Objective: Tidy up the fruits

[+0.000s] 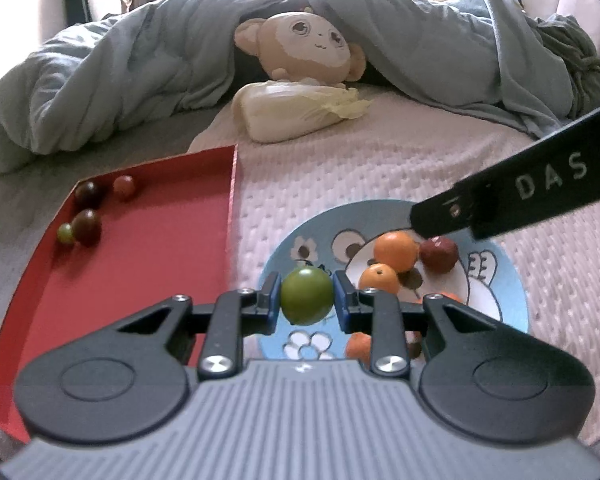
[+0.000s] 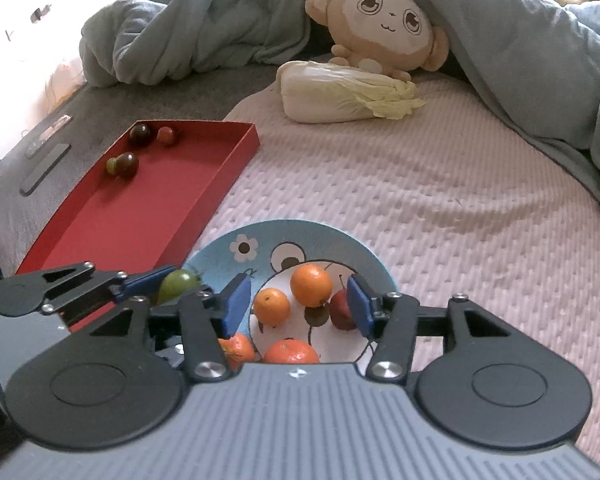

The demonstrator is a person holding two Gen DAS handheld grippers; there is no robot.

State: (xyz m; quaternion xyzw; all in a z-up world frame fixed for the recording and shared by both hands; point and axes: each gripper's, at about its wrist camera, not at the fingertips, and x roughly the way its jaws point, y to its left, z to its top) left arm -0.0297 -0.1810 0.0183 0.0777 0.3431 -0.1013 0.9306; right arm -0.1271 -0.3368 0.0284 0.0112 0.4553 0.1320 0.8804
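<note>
The bed (image 2: 440,184) has a pale textured cover. Lying on it are a red tray (image 2: 148,200), just beside a blue plate (image 2: 220,252), a cabbage (image 2: 340,96), a plush monkey (image 2: 384,24) and a rumpled blue-grey duvet (image 2: 204,28).

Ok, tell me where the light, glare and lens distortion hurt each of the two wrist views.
Left wrist view: the window behind the blanket is blown out; fisheye bends the red tray edge; the green fruit in the left gripper is sharp. Right wrist view: white glare washes the upper left; the right gripper over the plate is clear; the pink bed cover curves.
</note>
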